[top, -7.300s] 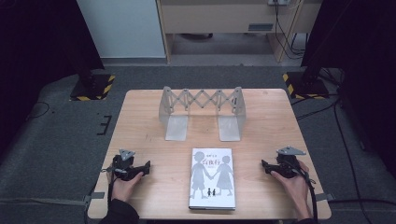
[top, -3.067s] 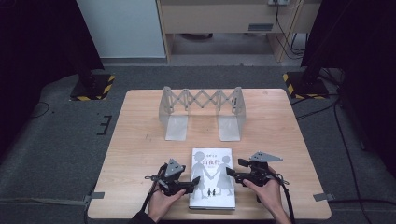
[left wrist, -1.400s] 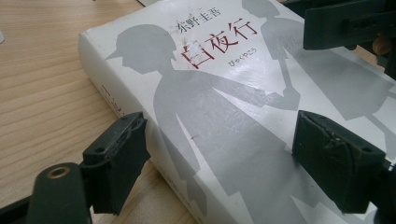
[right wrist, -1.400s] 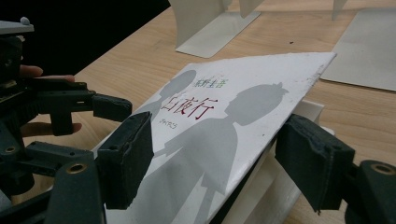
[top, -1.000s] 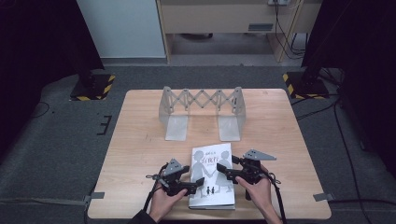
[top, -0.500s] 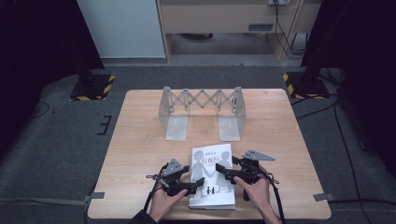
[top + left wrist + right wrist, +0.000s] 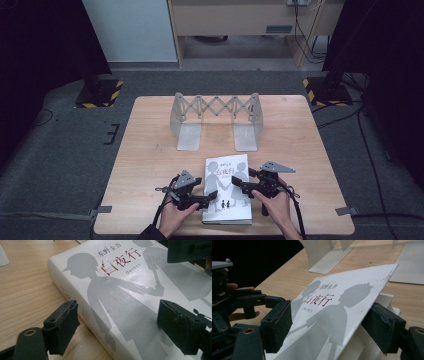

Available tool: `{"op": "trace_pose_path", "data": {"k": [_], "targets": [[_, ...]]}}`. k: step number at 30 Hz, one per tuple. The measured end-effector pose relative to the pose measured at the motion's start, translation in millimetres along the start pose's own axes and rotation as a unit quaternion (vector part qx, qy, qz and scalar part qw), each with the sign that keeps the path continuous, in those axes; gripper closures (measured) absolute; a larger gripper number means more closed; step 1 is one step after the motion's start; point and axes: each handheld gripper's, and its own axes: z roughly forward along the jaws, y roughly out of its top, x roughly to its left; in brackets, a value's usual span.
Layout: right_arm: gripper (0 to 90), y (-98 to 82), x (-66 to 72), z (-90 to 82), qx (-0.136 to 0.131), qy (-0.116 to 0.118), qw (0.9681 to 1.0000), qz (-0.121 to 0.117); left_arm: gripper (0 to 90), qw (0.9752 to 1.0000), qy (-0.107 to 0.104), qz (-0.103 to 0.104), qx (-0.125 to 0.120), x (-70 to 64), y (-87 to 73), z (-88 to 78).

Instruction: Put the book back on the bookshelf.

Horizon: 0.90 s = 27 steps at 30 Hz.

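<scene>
1. The book point(image 7: 227, 187) was white, with grey silhouette figures and dark red title characters on its cover.
2. The table point(image 7: 150, 150) was pale wood with visible grain.
3. The far bookend rack point(image 7: 216, 117) was light grey.
4. Both grippers' jaws were black.

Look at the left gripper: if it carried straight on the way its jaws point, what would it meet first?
Most likely the white book: the left gripper straddles its spine edge, jaws apart, one over the table, one over the cover. Depth is uncertain.

Seeing one book point(image 7: 227, 187), one folding rack point(image 7: 216, 120) with two end plates, two grippers: left gripper point(image 7: 209, 197), right gripper point(image 7: 237, 185). One surface point(image 7: 150, 150) carrying everything.
</scene>
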Motion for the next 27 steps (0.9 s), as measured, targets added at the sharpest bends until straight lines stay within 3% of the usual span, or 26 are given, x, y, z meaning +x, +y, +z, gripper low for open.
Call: {"op": "trace_pose_path", "data": {"k": [7,16,22,27], "targets": [[24.1,7.4,-1.1,-1.2,-0.012,-0.001,0.9999,-0.009,19.7,0.9998,0.018,-0.009,-0.001,7.6,0.3,-4.9],[22.9,11.1,4.0,-2.0,-0.026,0.002,0.9996,-0.008,19.8,0.9997,0.022,-0.011,0.001,9.9,0.0,-6.2],[21.9,4.5,7.6,2.3,-0.02,-0.008,0.9997,-0.009,19.8,0.9997,0.021,-0.013,0.003,9.6,-0.7,-5.6],[23.8,1.1,7.2,3.4,-0.012,-0.005,0.9999,0.006,19.8,0.9997,0.019,-0.014,0.002,9.2,-1.3,-4.8]]}}
